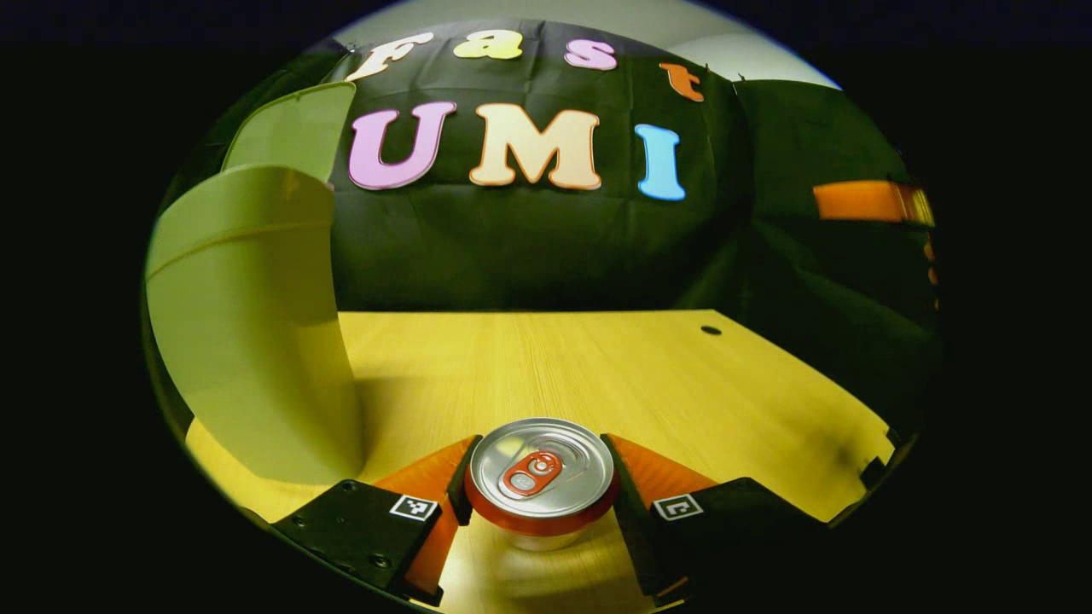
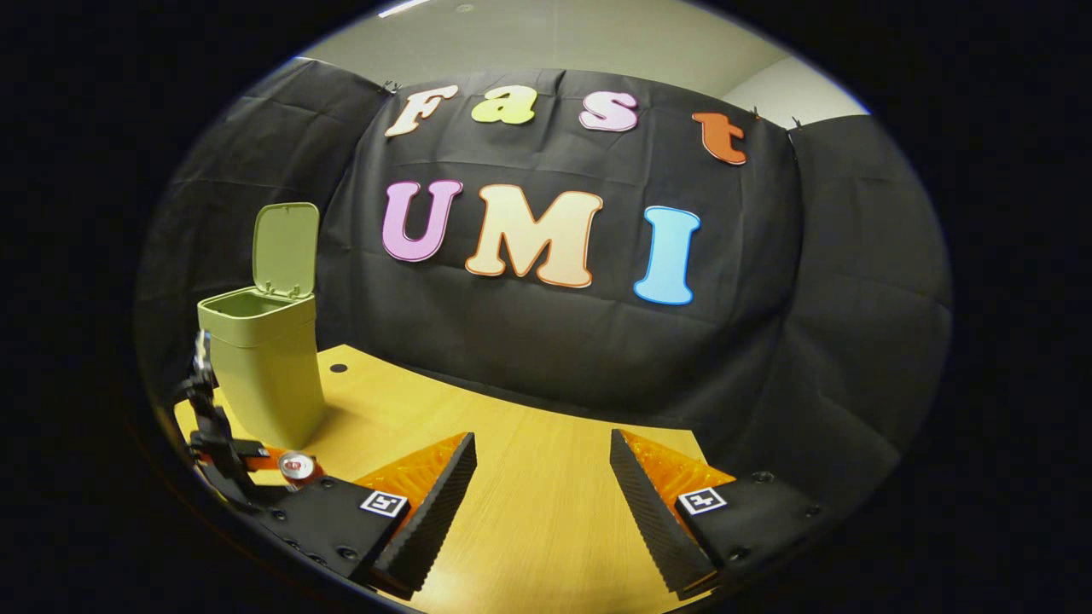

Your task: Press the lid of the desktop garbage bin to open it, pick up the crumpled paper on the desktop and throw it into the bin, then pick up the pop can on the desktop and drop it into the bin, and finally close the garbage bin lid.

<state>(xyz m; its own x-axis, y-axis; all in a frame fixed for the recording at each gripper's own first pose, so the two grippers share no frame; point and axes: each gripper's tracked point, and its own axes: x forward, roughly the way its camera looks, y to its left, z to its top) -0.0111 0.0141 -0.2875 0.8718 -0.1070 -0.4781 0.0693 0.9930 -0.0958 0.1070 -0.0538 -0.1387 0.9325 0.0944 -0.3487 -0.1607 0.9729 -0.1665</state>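
can: red aluminium pop can with silver top (image 1: 541,477) upright, long axis vertical, bottom centre of left gripper view — sits between the left claw (image 1: 539,495) fingers, both sides touching its wall
left claw: closed on the can
bin: pale green plastic desktop bin (image 1: 247,333) at left of frame, just beside the can; hinged lid (image 2: 286,249) stands open
move: lift, carry left and up over the rim
right claw (image 2: 543,499): jaws apart, empty, above the yellow wooden tabletop (image 2: 529,512), farther from the bin
labels: none legible on the can
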